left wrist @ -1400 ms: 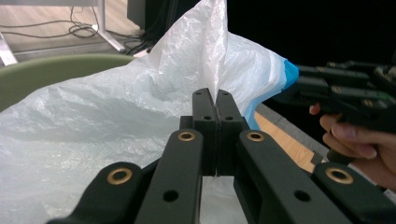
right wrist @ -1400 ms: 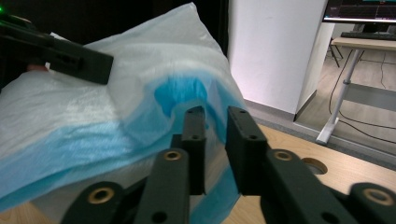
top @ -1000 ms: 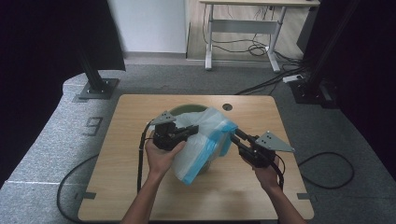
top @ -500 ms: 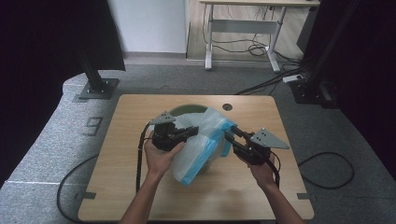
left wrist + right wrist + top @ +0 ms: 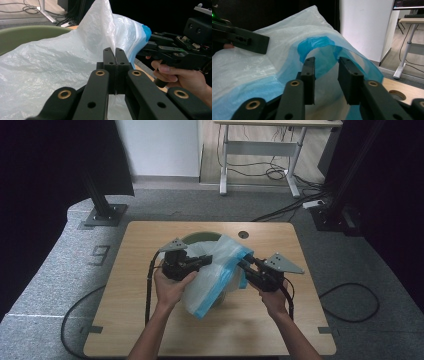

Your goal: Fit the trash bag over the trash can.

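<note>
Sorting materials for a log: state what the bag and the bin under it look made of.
Bag: thin plastic film, translucent white with a blue band, crinkled and faintly glossy. Bin: probably moulded plastic, smooth matte olive-green rim; the look alone leaves it open.

The near half of the table [image 5: 165, 330] lies bare, open to either hand from the person's side, and so do its left and right margins. The middle is crowded: a crumpled plastic bag [image 5: 215, 275] drapes over a green bin [image 5: 200, 239] and blocks any straight path between the 2 claws. The far right corner is open around a small round hole [image 5: 243, 234] in the tabletop.
</note>
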### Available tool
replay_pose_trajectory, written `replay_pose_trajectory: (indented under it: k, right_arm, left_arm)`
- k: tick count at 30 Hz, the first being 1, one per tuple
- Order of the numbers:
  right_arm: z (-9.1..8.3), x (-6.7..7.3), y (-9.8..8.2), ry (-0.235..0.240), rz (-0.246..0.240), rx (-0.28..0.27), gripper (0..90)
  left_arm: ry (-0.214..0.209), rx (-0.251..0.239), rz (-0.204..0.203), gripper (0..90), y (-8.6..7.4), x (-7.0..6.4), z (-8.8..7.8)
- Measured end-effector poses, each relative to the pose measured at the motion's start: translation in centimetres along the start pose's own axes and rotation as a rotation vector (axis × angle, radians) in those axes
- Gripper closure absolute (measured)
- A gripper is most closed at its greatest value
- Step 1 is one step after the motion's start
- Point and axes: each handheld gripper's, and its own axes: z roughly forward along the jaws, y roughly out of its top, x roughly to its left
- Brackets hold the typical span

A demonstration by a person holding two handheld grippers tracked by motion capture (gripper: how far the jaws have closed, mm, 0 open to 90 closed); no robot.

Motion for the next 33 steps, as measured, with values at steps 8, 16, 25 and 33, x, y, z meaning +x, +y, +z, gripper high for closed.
replay_pose_trajectory:
  k: [8,16,25,33]
  right_arm:
    - [0.1,0.3,0.1,-0.018,-0.032,-0.006,89.0]
    - [-0.8,-0.2,-0.3,-0.044,-0.063,0.011,89.1]
    - [-1.2,-0.8,-1.4,-0.022,-0.047,0.032,89.1]
    - [-1.0,0.2,-1.0,0.026,-0.067,0.034,66.5]
  left_arm:
    - [0.005,-0.014,-0.009,89.6,0.1,0.2,-0.2]
    - [0.019,-0.076,-0.045,89.6,0.4,1.2,-1.1]
    - [0.042,-0.086,-0.058,89.6,0.4,1.8,-1.5]
    - [0.028,-0.074,-0.047,89.6,0.3,1.4,-1.1]
